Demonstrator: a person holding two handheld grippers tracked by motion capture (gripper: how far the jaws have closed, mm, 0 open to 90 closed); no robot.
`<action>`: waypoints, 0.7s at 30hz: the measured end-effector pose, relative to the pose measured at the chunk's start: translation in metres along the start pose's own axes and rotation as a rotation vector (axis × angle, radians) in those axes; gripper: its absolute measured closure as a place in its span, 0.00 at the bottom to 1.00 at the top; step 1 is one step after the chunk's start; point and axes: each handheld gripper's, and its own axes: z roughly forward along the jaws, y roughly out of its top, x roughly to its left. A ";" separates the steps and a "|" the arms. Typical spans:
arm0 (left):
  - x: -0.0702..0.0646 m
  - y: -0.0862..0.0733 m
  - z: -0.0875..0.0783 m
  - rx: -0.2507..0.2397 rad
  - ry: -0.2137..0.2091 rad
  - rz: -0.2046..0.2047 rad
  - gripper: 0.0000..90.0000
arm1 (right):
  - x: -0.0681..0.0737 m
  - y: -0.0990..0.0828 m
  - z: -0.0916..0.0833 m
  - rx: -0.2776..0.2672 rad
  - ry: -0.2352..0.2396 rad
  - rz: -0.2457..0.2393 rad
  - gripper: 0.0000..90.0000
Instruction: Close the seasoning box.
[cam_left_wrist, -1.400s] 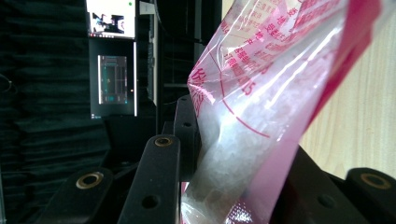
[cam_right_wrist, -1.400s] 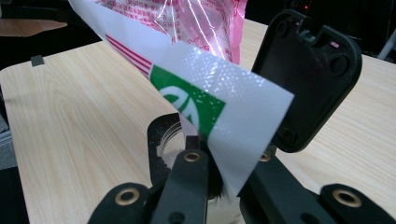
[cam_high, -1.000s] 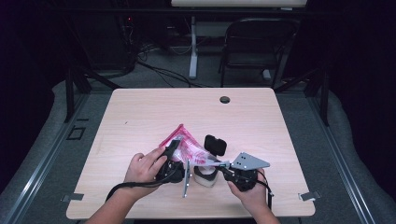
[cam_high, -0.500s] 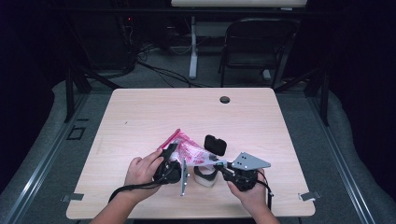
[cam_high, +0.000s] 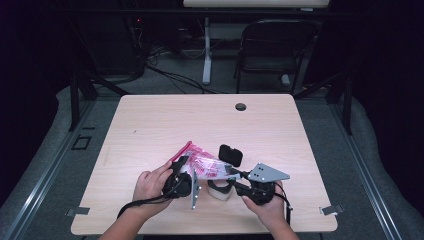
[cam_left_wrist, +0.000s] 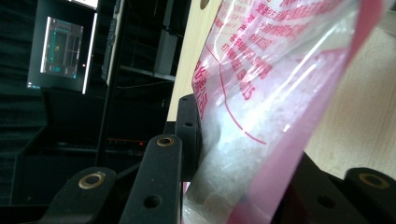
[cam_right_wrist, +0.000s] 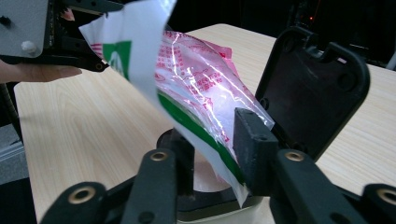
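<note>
Plastic bag (cam_high: 202, 164), clear with pink print, is hanging just above the near middle of the table (cam_high: 150, 125), pinched at one end by the left tongs (cam_high: 181, 176) and at the other by the right tongs (cam_high: 235, 176), which are also clamping a white-and-green packet (cam_right_wrist: 140, 56). Judging by this, the packet is going in but is not yet inside. Since a second ago the bag's peak has been sinking lower and flatter.

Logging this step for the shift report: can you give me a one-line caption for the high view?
Both grippers, left and right, pinch a pink plastic bag between them above the table.
</note>
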 end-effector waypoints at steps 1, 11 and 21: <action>0.000 -0.001 0.000 0.002 -0.005 -0.005 0.85 | 0.000 0.000 0.001 0.002 0.004 -0.003 0.74; 0.001 -0.007 0.001 -0.003 -0.033 -0.062 0.85 | -0.001 -0.002 0.002 0.002 -0.006 0.003 0.65; 0.000 -0.019 0.007 -0.028 -0.101 -0.181 0.85 | -0.002 -0.003 0.003 -0.008 -0.013 0.011 0.59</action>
